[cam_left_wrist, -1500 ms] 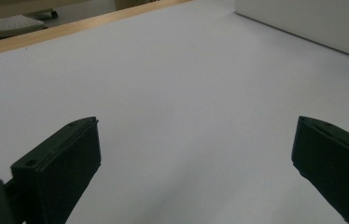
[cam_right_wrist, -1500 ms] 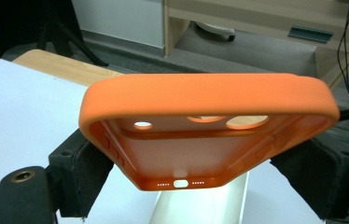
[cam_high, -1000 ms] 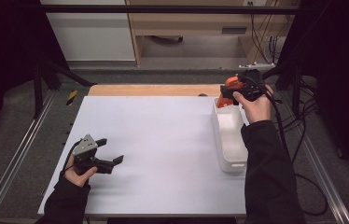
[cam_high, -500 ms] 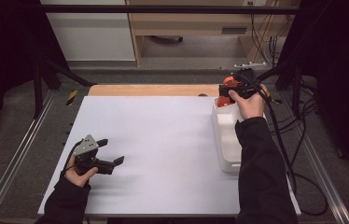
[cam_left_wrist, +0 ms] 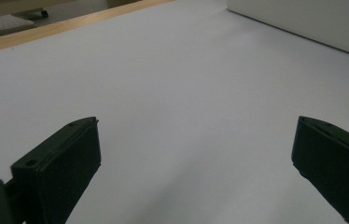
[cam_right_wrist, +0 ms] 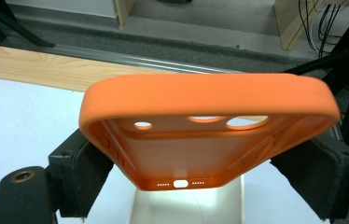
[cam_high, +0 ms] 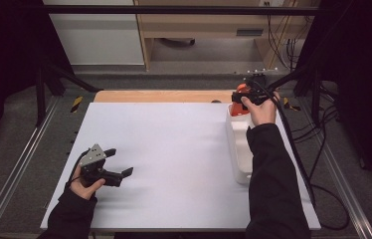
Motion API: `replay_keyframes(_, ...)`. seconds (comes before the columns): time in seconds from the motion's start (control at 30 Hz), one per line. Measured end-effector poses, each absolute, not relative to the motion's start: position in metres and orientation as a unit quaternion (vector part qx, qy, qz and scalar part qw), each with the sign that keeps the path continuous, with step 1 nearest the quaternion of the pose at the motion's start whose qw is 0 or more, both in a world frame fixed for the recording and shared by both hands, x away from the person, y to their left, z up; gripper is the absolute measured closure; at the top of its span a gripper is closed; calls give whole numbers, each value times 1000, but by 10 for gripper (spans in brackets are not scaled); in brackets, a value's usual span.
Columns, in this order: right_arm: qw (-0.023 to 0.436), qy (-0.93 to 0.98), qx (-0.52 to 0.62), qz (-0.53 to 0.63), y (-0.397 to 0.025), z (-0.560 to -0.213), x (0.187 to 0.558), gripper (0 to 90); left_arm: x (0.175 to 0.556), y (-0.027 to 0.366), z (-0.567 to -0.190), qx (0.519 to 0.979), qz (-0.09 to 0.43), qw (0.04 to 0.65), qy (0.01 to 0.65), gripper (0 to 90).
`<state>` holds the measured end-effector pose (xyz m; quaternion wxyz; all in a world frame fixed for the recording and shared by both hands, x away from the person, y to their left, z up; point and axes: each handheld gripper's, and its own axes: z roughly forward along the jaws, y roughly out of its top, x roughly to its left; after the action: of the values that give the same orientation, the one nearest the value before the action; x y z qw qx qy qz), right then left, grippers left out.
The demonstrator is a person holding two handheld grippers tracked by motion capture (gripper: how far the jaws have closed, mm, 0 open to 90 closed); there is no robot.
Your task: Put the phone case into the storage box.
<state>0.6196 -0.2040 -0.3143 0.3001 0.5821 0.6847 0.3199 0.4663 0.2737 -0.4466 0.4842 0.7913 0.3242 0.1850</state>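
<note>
Nearest the person, the left gripper (cam_high: pixel 117 174) rests low over the white table (cam_high: pixel 174 149) at its near left, held in the left hand (cam_high: pixel 85 181); its jaws stand wide apart with nothing between them, and in the left gripper view only bare table surface lies in the gap, with the side of the white tray (cam_left_wrist: pixel 312 23) beyond at the upper right; farther off, along the table's right edge, the same white tray (cam_high: pixel 238 149) lies lengthwise, the right sleeve passing over it; at the tray's far end the right gripper (cam_high: pixel 238 97), in the right hand (cam_high: pixel 261 109), is closed on an orange phone case (cam_right_wrist: pixel 205 130); the right gripper view shows the case clamped by its two long sides, hollow side up, camera cut-outs at the far end, held above the tray; beyond lies the table's wooden edge (cam_high: pixel 164 95).
</note>
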Motion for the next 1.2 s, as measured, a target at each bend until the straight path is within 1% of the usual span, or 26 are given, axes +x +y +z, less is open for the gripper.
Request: replay_keyframes(1.2,291,670,620,287,-201,-351,648,155,467,270,-449,798,183,477,320,9)
